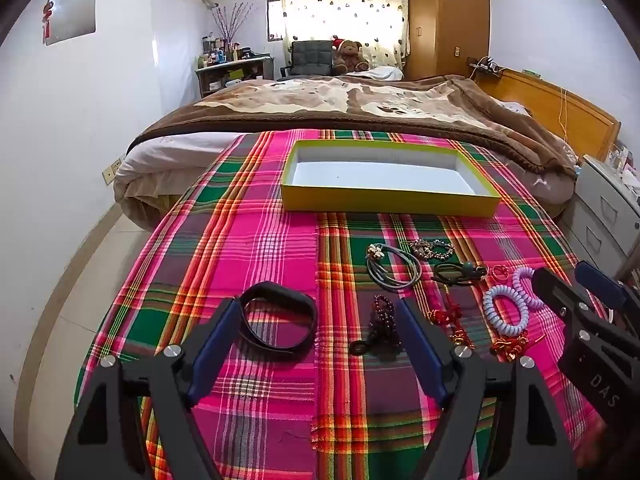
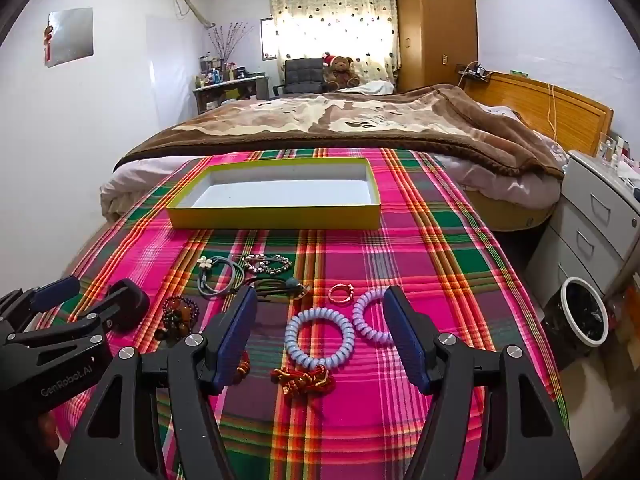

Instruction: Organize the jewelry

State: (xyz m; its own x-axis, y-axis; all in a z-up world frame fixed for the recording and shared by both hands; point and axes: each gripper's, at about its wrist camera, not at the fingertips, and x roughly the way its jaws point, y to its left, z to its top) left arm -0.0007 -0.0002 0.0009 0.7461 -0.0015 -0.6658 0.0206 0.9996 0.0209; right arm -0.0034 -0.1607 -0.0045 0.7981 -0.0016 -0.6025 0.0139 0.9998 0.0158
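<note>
While both claws gape over the plaid counter (image 1: 280,240), left claw (image 1: 316,332) flanks a black band (image 1: 280,322); right claw (image 2: 320,328) flanks a blue coil (image 2: 314,338). Yellow box (image 1: 390,200) sits beyond, nothing in it.

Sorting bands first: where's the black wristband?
Left wrist view: the black wristband lies on the plaid cloth between the left hand-held gripper's fingers, left of the dark beads.

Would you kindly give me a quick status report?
Left gripper and right gripper open, holding nothing. Tray empty; jewelry on cloth. Nothing blocking.
</note>
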